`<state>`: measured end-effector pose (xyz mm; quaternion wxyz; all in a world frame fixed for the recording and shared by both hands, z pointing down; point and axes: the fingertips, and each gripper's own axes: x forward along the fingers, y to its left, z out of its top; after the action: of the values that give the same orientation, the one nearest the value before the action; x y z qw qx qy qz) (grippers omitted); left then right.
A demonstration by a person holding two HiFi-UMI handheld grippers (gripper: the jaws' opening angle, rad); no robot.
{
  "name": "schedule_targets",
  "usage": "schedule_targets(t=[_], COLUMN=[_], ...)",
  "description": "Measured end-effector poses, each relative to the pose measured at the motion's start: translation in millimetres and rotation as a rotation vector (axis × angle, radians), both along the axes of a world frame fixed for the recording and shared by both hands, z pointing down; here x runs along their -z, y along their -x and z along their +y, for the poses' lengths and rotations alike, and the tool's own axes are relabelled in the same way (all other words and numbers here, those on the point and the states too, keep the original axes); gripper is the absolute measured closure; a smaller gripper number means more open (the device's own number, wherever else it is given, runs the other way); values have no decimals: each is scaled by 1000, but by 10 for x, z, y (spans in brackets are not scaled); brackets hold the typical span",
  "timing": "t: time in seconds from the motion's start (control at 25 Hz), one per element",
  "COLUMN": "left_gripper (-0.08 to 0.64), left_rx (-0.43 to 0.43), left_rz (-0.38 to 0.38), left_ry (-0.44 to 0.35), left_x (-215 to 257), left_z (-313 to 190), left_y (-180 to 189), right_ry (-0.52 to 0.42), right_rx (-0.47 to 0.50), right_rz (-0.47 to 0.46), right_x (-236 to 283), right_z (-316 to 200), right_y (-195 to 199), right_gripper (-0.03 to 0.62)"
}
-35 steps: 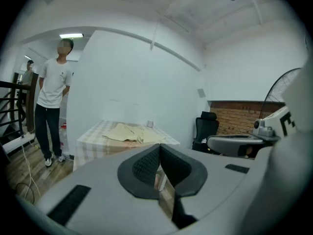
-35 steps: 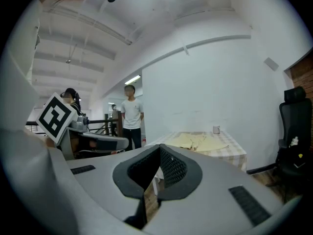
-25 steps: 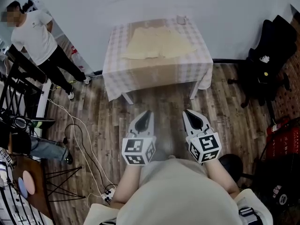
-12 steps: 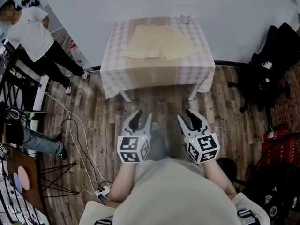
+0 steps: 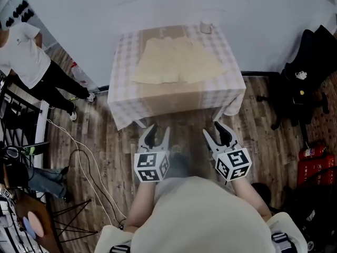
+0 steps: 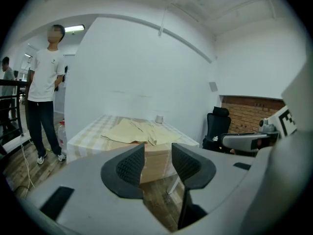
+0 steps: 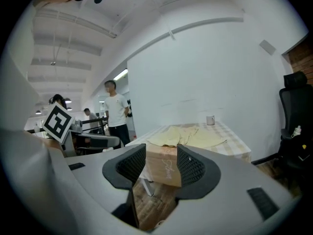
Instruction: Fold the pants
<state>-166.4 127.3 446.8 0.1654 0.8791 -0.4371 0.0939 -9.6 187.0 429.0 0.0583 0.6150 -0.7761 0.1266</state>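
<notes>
my left gripper (image 5: 157, 134) and right gripper (image 5: 216, 132): jaws just been opening, now apart, nothing between. both hang over wood floor (image 5: 113, 141). pants (image 5: 176, 61) lie spread on table (image 5: 174, 96) ahead, not touched.

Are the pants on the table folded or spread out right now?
Spread out. The pants lie flat across the checked table, both legs side by side, with no part doubled over.
</notes>
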Motion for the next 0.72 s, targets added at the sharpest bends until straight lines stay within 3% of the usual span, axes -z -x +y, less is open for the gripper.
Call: schedule_targets(t=[0.32,0.72], left_gripper=[397,388], left_rx=[2,68], left_rz=[-19,-50], left_ry=[21,89], left_x=[-90,-444], left_z=[-1147,-2354], left_y=[48,294], right_ry=[-3,14], right_rx=[-35,-30], right_rz=[16,28], right_x=[61,-27], right_z=[-1073,-2098], right_y=[-85,-43], right_gripper=[417,417])
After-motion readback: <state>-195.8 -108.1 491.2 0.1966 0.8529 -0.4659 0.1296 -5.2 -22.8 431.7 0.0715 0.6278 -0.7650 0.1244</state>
